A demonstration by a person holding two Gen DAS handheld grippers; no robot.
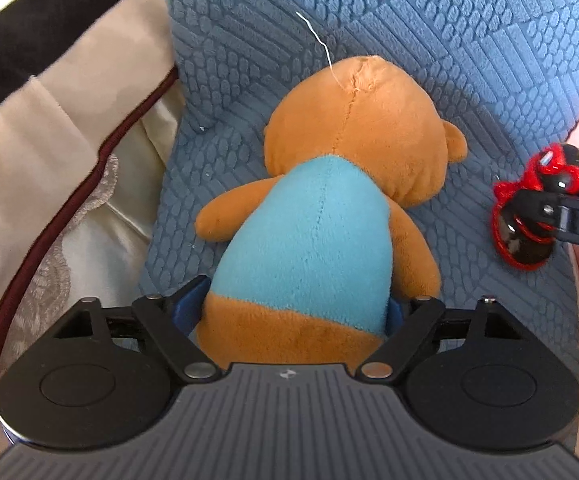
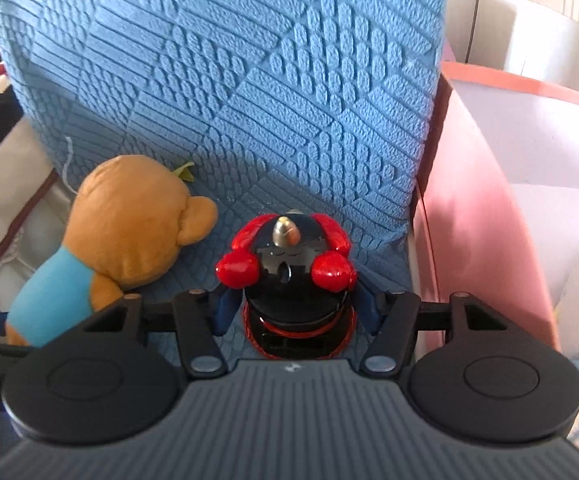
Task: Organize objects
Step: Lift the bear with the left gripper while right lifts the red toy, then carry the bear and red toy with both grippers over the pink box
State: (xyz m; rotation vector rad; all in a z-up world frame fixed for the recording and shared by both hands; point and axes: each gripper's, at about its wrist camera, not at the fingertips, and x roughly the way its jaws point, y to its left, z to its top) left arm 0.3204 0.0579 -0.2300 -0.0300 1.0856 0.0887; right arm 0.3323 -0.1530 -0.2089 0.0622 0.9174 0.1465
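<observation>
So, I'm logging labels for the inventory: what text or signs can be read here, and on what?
"DA", cut off by the frame edge, on the right gripper beside the red and black toy.
Small logo on the left gripper housing: no readable letters.

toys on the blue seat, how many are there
2. The plush bear lies face down on the blue cushion, between the left jaws. The red and black toy figure stands to its right, between the right jaws. Others may be hidden out of view.
</observation>
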